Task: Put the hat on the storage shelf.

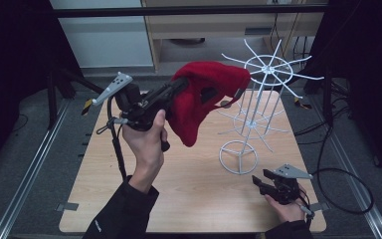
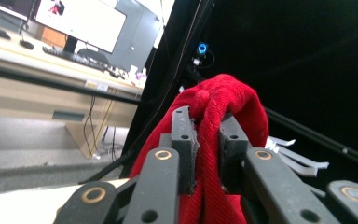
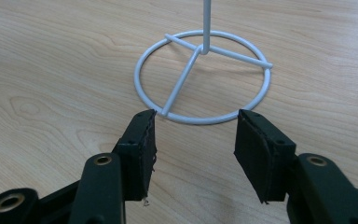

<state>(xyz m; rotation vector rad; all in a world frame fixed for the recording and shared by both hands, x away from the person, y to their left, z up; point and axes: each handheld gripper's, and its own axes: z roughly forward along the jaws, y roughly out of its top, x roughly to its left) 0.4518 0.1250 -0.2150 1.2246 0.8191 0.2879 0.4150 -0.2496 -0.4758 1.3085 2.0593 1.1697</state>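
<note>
— Holding what, the left hand-held gripper [image 1: 179, 87]?
— A red knit hat [image 1: 204, 97], pinched between its pads and lifted clear of the bench [image 1: 189, 189], just beside the top spokes of the white wire rack [image 1: 258, 99]. The cloth hangs down from the jaws.
— And the right hand-held gripper [image 1: 258, 180]?
— Jaws apart, nothing between them, low over the bench near the rack's ring base.

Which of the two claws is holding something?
The left claw: its jaws pinch the red hat, raised beside the white wire rack. The right claw is open, with nothing between its jaws.
</note>
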